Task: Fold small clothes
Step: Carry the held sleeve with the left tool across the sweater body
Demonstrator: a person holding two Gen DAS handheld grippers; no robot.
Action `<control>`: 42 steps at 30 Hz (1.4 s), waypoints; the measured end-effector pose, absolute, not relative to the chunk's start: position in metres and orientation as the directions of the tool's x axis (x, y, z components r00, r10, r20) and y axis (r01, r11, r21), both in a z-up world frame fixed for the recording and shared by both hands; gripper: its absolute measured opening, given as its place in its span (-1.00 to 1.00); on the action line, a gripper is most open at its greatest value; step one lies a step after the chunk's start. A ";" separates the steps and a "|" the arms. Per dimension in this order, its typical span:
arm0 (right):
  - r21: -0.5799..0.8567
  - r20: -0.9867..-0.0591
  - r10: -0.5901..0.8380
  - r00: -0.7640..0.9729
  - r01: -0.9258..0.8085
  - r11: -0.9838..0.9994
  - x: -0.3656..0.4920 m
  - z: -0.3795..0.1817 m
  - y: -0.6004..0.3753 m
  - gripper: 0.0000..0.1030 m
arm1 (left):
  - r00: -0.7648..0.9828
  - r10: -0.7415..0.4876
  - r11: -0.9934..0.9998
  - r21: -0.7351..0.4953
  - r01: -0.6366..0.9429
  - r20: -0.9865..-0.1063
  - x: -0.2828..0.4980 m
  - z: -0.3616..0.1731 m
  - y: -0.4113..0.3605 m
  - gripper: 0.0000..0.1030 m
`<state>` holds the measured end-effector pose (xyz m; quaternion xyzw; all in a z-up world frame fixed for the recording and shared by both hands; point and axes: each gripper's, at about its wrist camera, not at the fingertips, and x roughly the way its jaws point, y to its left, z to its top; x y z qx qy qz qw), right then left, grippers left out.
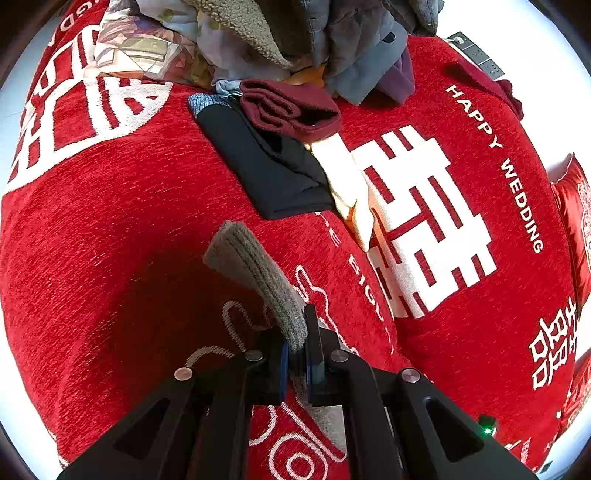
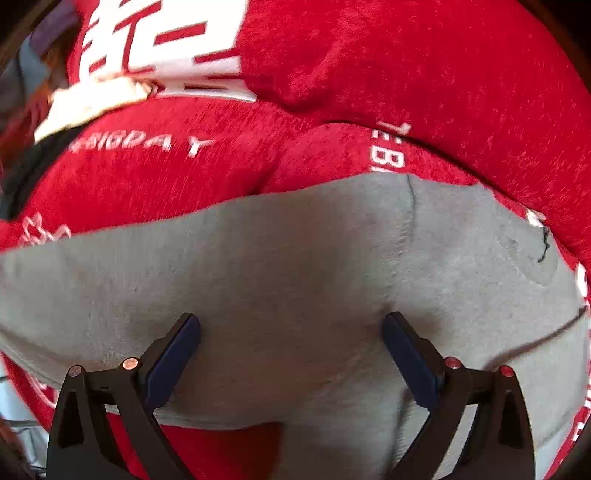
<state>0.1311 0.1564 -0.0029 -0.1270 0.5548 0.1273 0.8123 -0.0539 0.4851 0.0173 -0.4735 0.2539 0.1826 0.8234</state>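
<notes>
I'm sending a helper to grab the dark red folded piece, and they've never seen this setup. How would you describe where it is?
Start at the red wedding-print cover and look toward the heap of unsorted clothes at its far edge. Just in front of that heap lies the maroon folded garment, overlapping the far end of a black folded garment. It is the only dark red, thick, rolled-looking piece; its neighbours are black and cream.

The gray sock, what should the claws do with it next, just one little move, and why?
Probably the right claw should close on the gray sock. The left claw is already shut on one end of it, lifted off the red blanket. The right claw is wide open just over the flat gray cloth, holding nothing. With both ends pinched, the sock could be folded.
</notes>
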 end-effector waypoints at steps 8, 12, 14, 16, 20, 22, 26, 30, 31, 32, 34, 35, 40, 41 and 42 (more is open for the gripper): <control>0.127 -0.924 0.326 0.198 -0.645 0.754 0.073 0.005 0.249 0.94 | 0.797 0.060 0.504 -0.671 -0.543 -0.601 -0.047 0.024 0.485 -0.86; 0.103 -0.900 0.335 0.277 -0.613 0.783 0.083 0.026 0.231 0.94 | 0.802 0.063 0.506 -0.674 -0.539 -0.594 -0.049 0.029 0.485 -0.86; 0.094 -0.906 0.286 0.313 -0.509 0.856 0.102 0.022 0.203 0.94 | 0.802 0.063 0.512 -0.670 -0.537 -0.594 -0.051 0.032 0.482 -0.86; 0.118 -0.918 0.244 0.314 -0.373 0.920 0.122 0.011 0.177 0.94 | 0.800 0.061 0.521 -0.665 -0.536 -0.597 -0.051 0.034 0.479 -0.86; 0.122 -0.918 0.221 0.329 -0.297 0.947 0.121 -0.005 0.173 0.94 | 0.795 0.063 0.532 -0.654 -0.538 -0.604 -0.053 0.040 0.475 -0.86; 0.140 -0.924 0.262 0.277 -0.393 0.909 0.109 -0.008 0.197 0.94 | 0.792 0.067 0.539 -0.646 -0.540 -0.606 -0.054 0.045 0.474 -0.86; 0.260 -0.918 0.383 0.101 -0.579 0.773 0.082 -0.008 0.240 0.94 | 0.777 0.066 0.574 -0.613 -0.543 -0.627 -0.048 0.054 0.466 -0.86; 0.263 -0.898 0.417 0.139 -0.589 0.764 0.072 0.013 0.218 0.94 | 0.781 0.069 0.608 -0.594 -0.527 -0.621 -0.040 0.070 0.450 -0.86; 0.257 -0.894 0.418 0.160 -0.581 0.772 0.073 0.018 0.204 0.94 | 0.783 0.066 0.615 -0.592 -0.520 -0.619 -0.039 0.073 0.447 -0.86; 0.239 -0.892 0.409 0.190 -0.569 0.786 0.072 0.024 0.188 0.94 | 0.785 0.058 0.632 -0.586 -0.507 -0.617 -0.034 0.079 0.439 -0.86; 0.198 -0.887 0.386 0.254 -0.546 0.814 0.077 0.035 0.148 0.94 | 0.783 0.049 0.672 -0.559 -0.485 -0.620 -0.025 0.090 0.422 -0.86; 0.163 -0.885 0.360 0.296 -0.527 0.834 0.080 0.041 0.123 0.94 | 0.780 0.045 0.706 -0.533 -0.467 -0.624 -0.016 0.099 0.406 -0.86; 0.082 -0.870 0.260 0.419 -0.396 0.914 0.092 0.064 0.021 0.94 | 0.787 0.002 0.831 -0.437 -0.345 -0.618 0.015 0.136 0.327 -0.86; 0.071 -0.870 0.239 0.432 -0.371 0.926 0.092 0.068 -0.001 0.94 | 0.787 -0.013 0.849 -0.423 -0.318 -0.617 0.021 0.141 0.311 -0.86; 0.051 -0.871 0.212 0.444 -0.347 0.937 0.092 0.069 -0.023 0.94 | 0.786 -0.030 0.863 -0.413 -0.291 -0.617 0.026 0.146 0.296 -0.86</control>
